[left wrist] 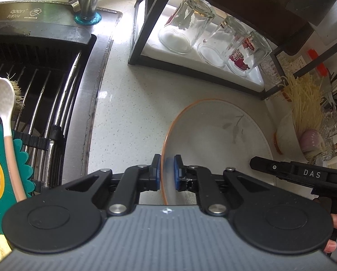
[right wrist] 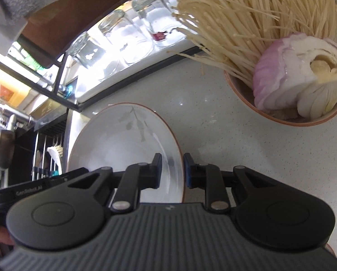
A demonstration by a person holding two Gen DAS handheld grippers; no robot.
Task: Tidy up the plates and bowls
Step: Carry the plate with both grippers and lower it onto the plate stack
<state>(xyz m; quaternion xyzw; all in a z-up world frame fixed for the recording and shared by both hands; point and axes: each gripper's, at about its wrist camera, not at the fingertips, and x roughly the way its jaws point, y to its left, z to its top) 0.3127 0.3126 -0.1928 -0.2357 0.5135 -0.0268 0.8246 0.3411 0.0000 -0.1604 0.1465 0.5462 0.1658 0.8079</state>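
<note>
A white plate [left wrist: 215, 140] with an orange rim and a grey leaf print is on the speckled counter; it also shows in the right wrist view [right wrist: 127, 140]. My left gripper [left wrist: 167, 171] is shut on the plate's left rim, its blue pads on both sides of the edge. My right gripper [right wrist: 172, 171] straddles the plate's right rim with its jaws a little apart from the edge. The right gripper's body [left wrist: 304, 176] shows at the plate's right side in the left wrist view. A bowl [right wrist: 288, 110] of enoki mushrooms and onion stands to the right of the plate.
A black-framed rack [left wrist: 191, 61] holds three upturned glasses [left wrist: 186, 24] behind the plate. To the left is the sink [left wrist: 44, 94] with a metal rack, a faucet [left wrist: 89, 2], a white spoon [left wrist: 5, 113] and a green flower mat [left wrist: 1, 176].
</note>
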